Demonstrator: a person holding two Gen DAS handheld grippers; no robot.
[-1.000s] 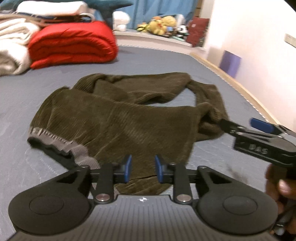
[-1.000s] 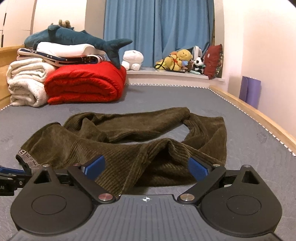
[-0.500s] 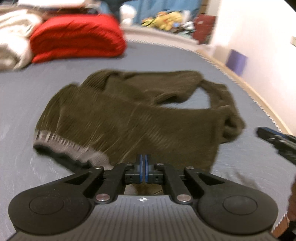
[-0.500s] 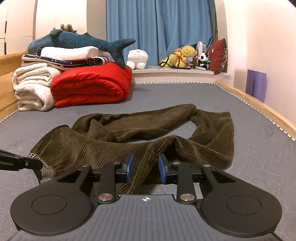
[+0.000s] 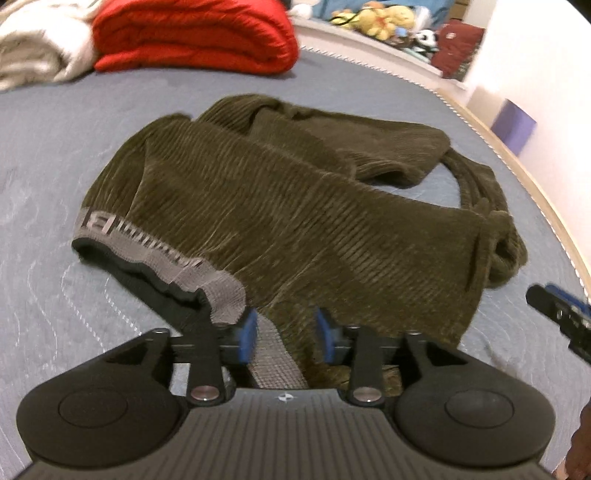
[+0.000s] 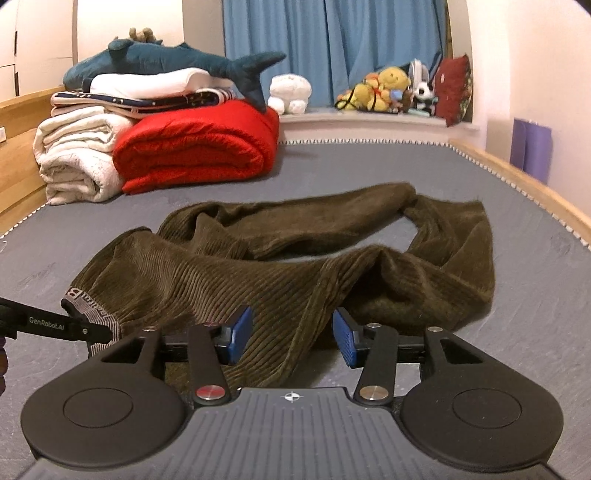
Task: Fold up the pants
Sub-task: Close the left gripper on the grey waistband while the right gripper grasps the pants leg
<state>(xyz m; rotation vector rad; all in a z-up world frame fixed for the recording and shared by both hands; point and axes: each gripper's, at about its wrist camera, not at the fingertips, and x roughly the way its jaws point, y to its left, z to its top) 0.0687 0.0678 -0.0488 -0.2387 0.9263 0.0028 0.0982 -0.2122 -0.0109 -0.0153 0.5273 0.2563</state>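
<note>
The right claw (image 5: 561,317) is cut off by the frame edge.

The dark olive-green ribbed corduroy pants (image 5: 280,206) lie on the grey mattress, not folded neatly yet. The grey stretchy waistband (image 5: 162,254) with letters on it is at the near left end. The two legs stretch away to the right, curl around and bunch up in soft wrinkles.

The room light is warm and rather dim, with no hard shadows on my mattress (image 6: 369,162). My left wrist view is smeared by motion; the red blanket (image 5: 192,33) and the stuffed toys (image 5: 380,22) look soft. My right wrist view is sharp. Both views bend strongly at the edges.
</note>
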